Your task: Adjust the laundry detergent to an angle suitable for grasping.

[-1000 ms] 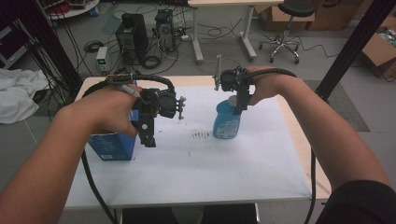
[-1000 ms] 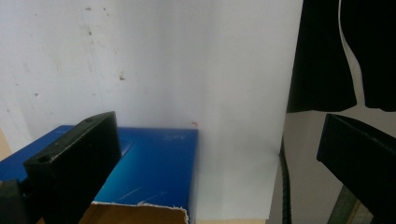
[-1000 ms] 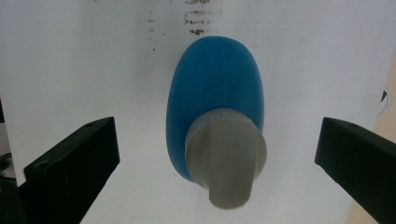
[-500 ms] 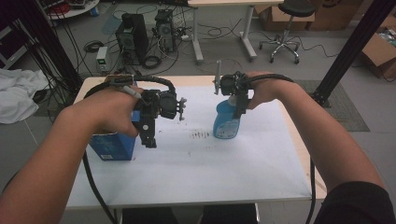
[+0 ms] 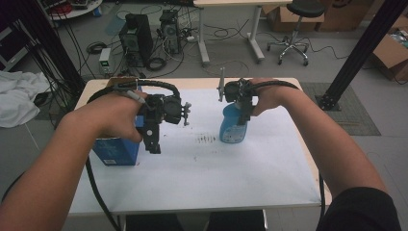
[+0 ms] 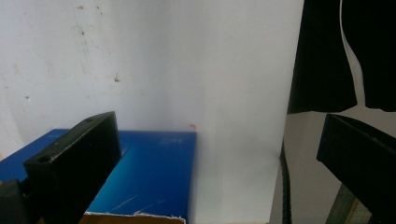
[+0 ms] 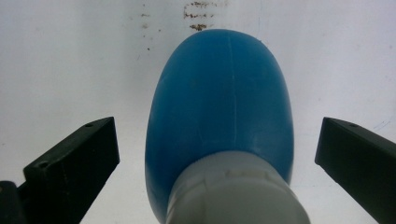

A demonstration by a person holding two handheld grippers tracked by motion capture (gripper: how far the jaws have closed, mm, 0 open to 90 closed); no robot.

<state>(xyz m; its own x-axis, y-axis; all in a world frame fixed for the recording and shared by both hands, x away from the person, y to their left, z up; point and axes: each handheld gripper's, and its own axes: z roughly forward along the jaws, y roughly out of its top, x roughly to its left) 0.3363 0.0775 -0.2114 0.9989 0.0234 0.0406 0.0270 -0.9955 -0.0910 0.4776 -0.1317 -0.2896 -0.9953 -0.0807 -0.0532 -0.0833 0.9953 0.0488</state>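
Observation:
A blue bottle [image 5: 232, 126] with a white cap [image 7: 238, 191] stands upright right of the table's middle. My right gripper [image 5: 244, 114] hangs straight above it, open, one jaw on each side of the cap and neither touching the bottle [image 7: 219, 107]. A blue cardboard box [image 5: 114, 150] stands at the table's left. My left gripper [image 5: 154, 146] is held beside the box's right side, pointing down, open and holding nothing. In the left gripper view the box [image 6: 149, 172] lies under the left jaw, with bare table between the jaws.
The white table [image 5: 202, 183] has dark smudges [image 5: 207, 139] at its middle. Cables trail from both grippers over the left and right edges. Beyond the far edge are computer towers [image 5: 137, 33], a desk, a stool [image 5: 296, 29] and a black post [image 5: 361, 48].
My right gripper has shifted slightly left and down over the bottle's cap. The left gripper and the box have hardly moved.

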